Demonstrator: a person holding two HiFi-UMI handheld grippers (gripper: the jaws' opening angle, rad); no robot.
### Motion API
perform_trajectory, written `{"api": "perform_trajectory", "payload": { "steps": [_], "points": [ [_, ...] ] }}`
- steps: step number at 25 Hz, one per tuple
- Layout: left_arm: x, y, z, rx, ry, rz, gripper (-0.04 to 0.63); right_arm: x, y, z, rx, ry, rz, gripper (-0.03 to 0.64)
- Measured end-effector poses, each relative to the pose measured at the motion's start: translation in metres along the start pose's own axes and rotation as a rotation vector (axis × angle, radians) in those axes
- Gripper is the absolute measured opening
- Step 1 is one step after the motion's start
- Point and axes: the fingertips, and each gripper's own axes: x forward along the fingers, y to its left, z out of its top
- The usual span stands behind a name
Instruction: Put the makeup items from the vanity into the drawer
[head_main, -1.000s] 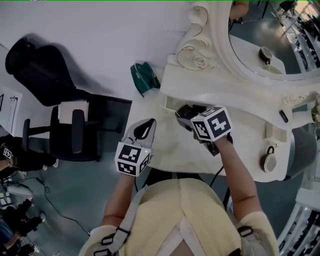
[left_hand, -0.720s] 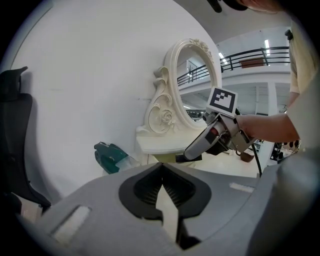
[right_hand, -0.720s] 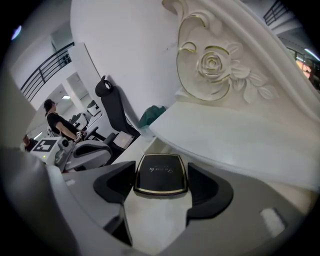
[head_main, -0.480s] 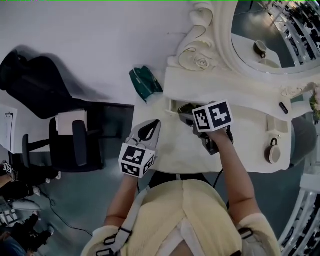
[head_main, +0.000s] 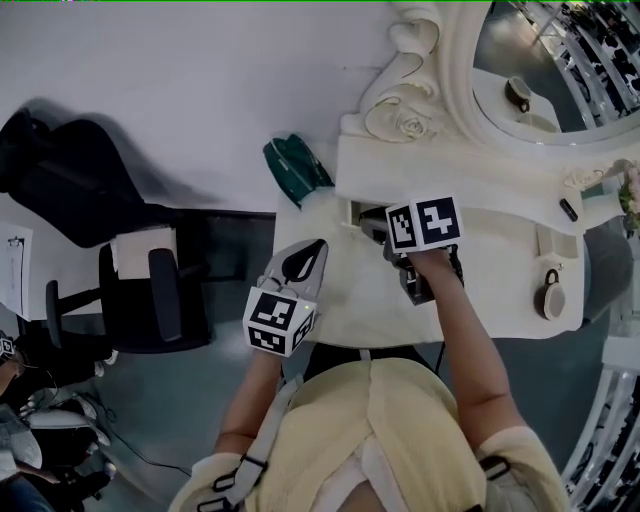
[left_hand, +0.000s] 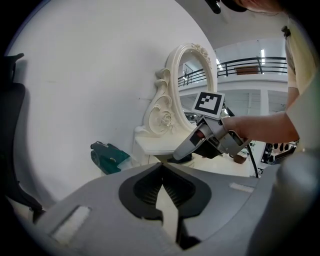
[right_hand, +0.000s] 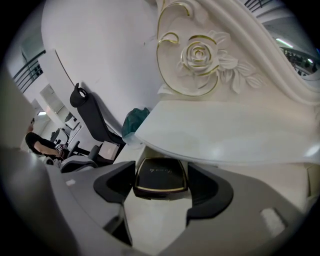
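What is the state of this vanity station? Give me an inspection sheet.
Surface: white vanity top, few items on it.
Job's things: black compact with gold trim, under the shelf edge; round looped item at the right end; small black item on the shelf.
Clutter: teal object against the wall beside the vanity.
Grippers: right gripper shut on the compact; left gripper shut, empty.
Cables: black cable hanging from the right gripper.
Surroundings: white wall, black office chair, oval mirror.
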Motion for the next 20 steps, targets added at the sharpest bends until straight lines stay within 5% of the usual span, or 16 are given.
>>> {"api": "perform_trajectory", "payload": {
  "steps": [20],
  "points": [
    [-0.005,0.013,0.001,-0.068,-0.028,-0.004,-0.005,0.005,-0.006,0.002,0.136,-0.048,0.0,0.33]
  ]
}}
